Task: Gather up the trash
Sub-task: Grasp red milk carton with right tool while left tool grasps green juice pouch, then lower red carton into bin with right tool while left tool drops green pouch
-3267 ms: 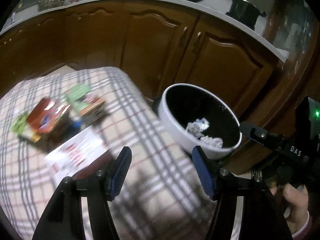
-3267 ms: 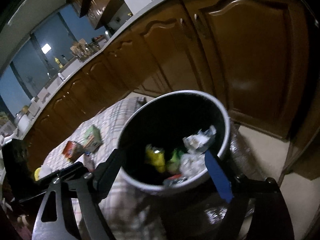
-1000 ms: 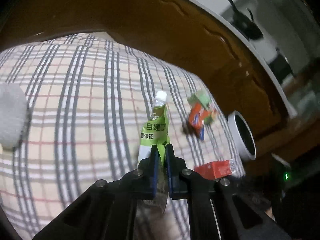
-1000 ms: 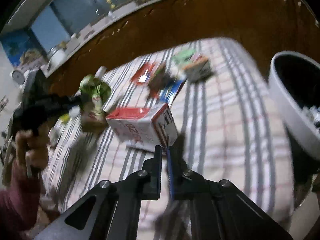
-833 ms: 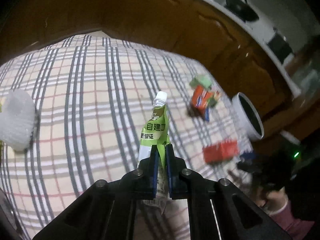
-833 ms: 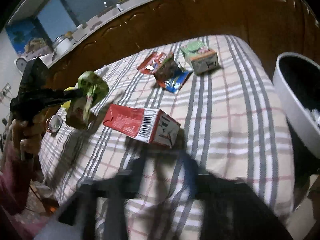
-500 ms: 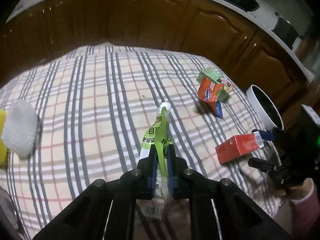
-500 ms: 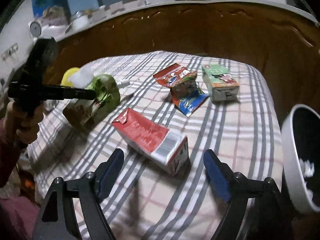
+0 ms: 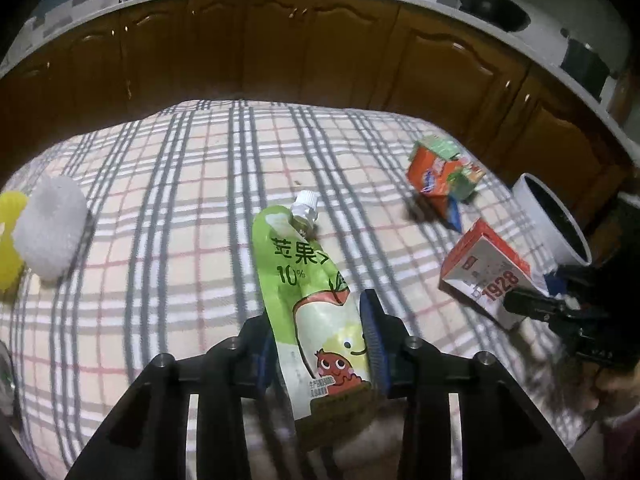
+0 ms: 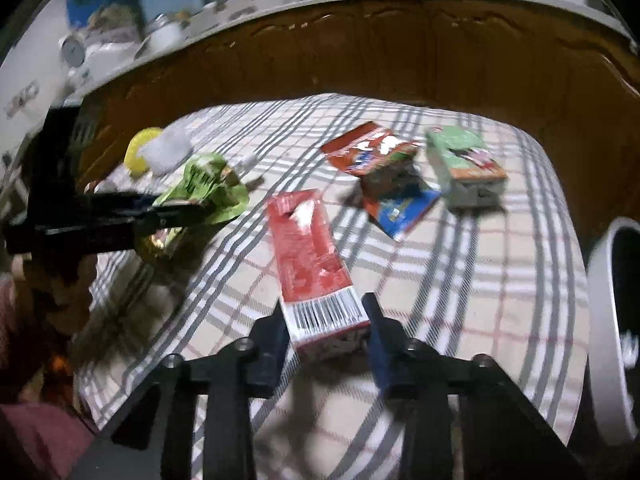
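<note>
My left gripper [image 9: 320, 336] has its jaws around a green juice pouch [image 9: 312, 296] with a white cap, flat side toward the camera; the pouch also shows in the right wrist view [image 10: 204, 192]. My right gripper [image 10: 326, 332] has closed on the barcode end of a red carton [image 10: 312, 256], which lies on the plaid tablecloth [image 10: 460, 288]. The carton also shows in the left wrist view [image 9: 486, 272]. A white trash bin [image 10: 604, 320] with a black inside stands at the right table edge.
A red snack wrapper [image 10: 380, 164] and a green carton [image 10: 464, 164] lie on the far side of the cloth. A white foam net and a yellow item [image 9: 44, 228] lie at the left. Brown cabinets [image 9: 280, 48] curve behind the table.
My left gripper's jaws widened and the pouch turned flat side up between them. My right gripper opened, then moved in and closed around the red carton's end.
</note>
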A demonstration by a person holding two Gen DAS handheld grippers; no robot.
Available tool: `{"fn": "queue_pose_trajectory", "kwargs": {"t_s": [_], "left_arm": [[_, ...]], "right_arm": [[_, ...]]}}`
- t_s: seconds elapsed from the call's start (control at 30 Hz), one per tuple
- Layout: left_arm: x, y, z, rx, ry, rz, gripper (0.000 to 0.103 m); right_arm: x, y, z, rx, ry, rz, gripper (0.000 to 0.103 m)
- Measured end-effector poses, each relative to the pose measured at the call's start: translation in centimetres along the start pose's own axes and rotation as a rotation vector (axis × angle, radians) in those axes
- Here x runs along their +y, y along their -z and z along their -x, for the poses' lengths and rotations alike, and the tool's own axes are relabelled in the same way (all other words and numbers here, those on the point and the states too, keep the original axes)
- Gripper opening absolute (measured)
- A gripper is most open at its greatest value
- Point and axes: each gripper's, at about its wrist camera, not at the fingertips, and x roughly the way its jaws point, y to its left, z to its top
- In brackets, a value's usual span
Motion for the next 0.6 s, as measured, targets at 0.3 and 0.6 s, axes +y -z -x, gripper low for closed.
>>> {"fn": "queue_pose_trajectory", "kwargs": {"t_s": [0.3,0.6], "left_arm": [[-4.6,0.4,0.2,-0.010,0.123,-0.063,0.033],[-10.3,0.1,-0.7,0.003,0.209,-0.158,0.033]], "right_arm": [[-3.3,3.2,4.8,-0.142,0.029,-0.254,0.032],[-6.7,6.0,9.3,-0.226,0.123,-0.396,0.032]]}}
